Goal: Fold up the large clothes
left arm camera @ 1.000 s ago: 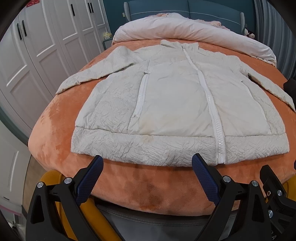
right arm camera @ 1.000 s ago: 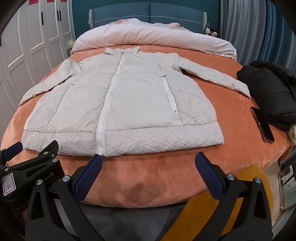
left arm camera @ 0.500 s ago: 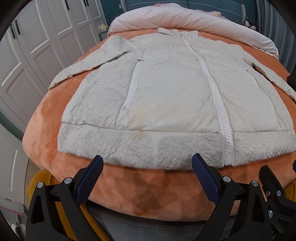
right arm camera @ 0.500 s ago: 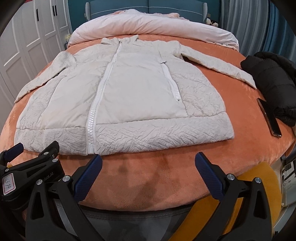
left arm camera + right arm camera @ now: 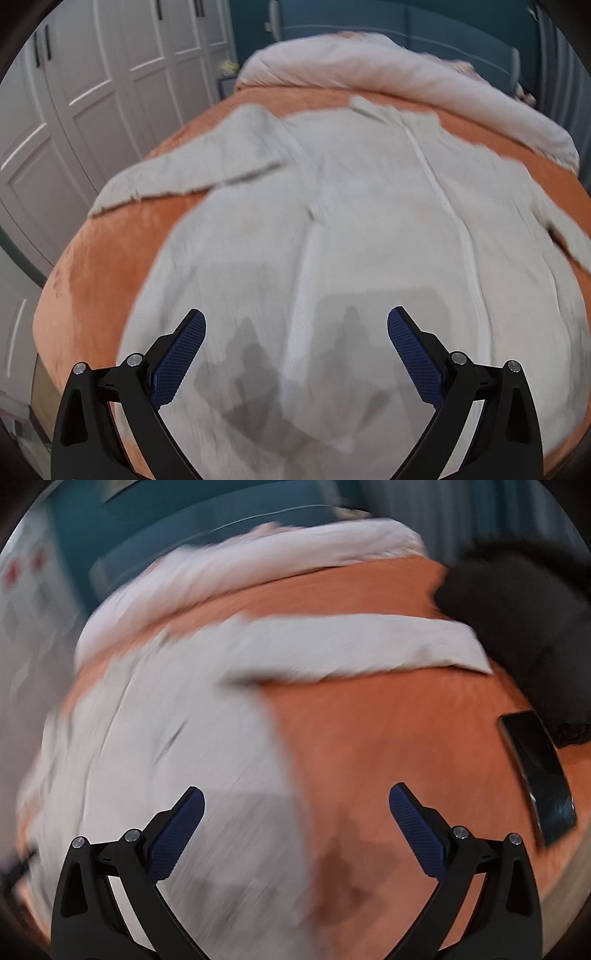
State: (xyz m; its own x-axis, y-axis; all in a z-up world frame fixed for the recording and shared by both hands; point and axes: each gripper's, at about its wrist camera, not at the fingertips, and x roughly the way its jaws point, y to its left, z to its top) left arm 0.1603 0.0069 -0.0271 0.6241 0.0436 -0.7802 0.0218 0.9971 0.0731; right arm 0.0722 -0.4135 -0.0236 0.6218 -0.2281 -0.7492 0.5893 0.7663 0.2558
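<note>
A big cream-white puffy jacket with a white zip (image 5: 369, 229) lies flat and spread out on the bed with the soft orange blanket (image 5: 92, 266). Its bottom hem is at the near edge of the bed and its collar points to the far edge, where a rolled pale pink quilt (image 5: 388, 70) lies.

The left hand-held gripper (image 5: 295, 332) hangs just over the lower part of the jacket, near the hem. Its two blue-padded fingers (image 5: 181, 354) are spread wide and hold nothing. Their dark shadow falls on the cloth between them.

The right hand-held gripper (image 5: 295, 812) is also spread wide and holds nothing. The right side edge of the jacket (image 5: 155, 746) runs between its fingers: the left finger is over the jacket and the right finger is over bare orange blanket (image 5: 388, 738). One sleeve (image 5: 351, 646) stretches toward the right edge of the bed, where a black fluffy coat (image 5: 517, 620) and a flat black phone (image 5: 535, 771) lie. This view is very blurry.
</note>
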